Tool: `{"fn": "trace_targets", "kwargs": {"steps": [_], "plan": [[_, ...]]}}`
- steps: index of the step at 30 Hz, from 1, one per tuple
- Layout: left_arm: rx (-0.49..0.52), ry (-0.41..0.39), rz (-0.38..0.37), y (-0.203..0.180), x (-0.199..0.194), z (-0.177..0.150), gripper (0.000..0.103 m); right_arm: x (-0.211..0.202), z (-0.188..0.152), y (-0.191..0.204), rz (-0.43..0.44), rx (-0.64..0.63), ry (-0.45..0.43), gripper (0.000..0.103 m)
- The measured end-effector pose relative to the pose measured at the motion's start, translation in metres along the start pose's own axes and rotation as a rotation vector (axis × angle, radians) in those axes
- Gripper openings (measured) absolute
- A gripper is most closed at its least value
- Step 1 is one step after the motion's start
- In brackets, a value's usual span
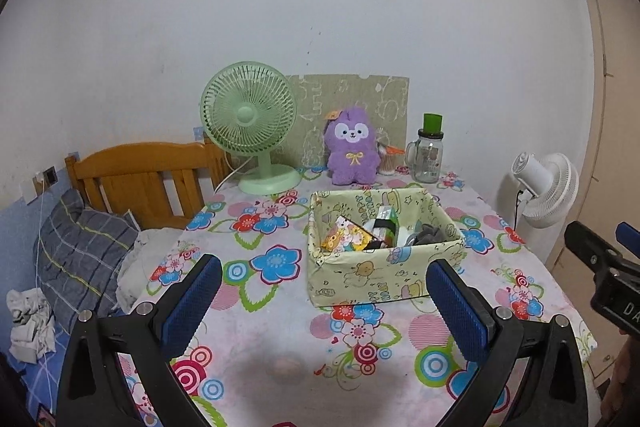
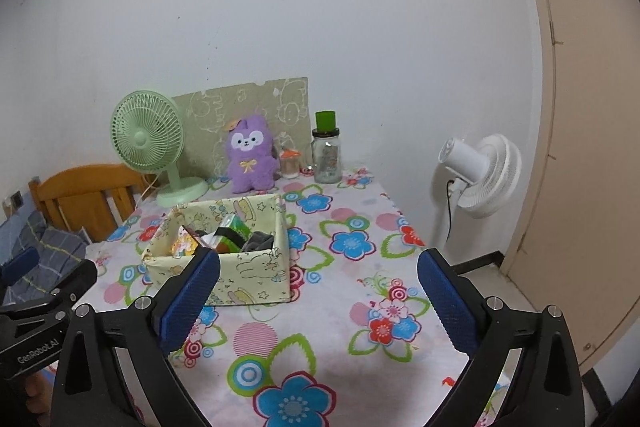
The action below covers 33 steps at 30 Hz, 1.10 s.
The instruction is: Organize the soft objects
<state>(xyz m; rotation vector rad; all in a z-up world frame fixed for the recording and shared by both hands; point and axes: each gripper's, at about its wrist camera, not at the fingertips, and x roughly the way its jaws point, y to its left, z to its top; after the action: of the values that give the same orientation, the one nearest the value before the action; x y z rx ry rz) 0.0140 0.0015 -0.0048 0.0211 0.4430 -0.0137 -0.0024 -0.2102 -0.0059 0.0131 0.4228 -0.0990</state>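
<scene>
A purple plush toy (image 1: 352, 147) (image 2: 251, 155) sits upright at the back of the flowered table, against a patterned board. In front of it stands a pale yellow fabric box (image 1: 380, 267) (image 2: 256, 275) holding a grey soft item (image 1: 430, 233) (image 2: 258, 241), a green carton and a cartoon packet. My left gripper (image 1: 324, 301) hovers over the near table, open and empty, short of the box. My right gripper (image 2: 320, 295) is open too, nothing between its blue pads; its left finger overlaps the box's near corner in the right wrist view. Each gripper shows at the other view's edge.
A green desk fan (image 1: 250, 131) (image 2: 150, 139) stands back left, a glass jar with a green lid (image 1: 429, 155) (image 2: 327, 155) and a small cup back right. A white floor fan (image 1: 548, 187) (image 2: 484, 175) stands off the table's right edge. A bed with a wooden headboard (image 1: 140, 179) lies left.
</scene>
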Motion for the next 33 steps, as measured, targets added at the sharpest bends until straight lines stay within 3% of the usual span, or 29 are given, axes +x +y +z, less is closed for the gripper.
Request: {"fn": "trace_targets", "kwargs": {"steps": [33], "plan": [[-0.020, -0.001, 0.001, 0.004, 0.001, 0.002, 0.103, 0.004, 0.004, 0.009, 0.022, -0.008, -0.001, 0.101]]}}
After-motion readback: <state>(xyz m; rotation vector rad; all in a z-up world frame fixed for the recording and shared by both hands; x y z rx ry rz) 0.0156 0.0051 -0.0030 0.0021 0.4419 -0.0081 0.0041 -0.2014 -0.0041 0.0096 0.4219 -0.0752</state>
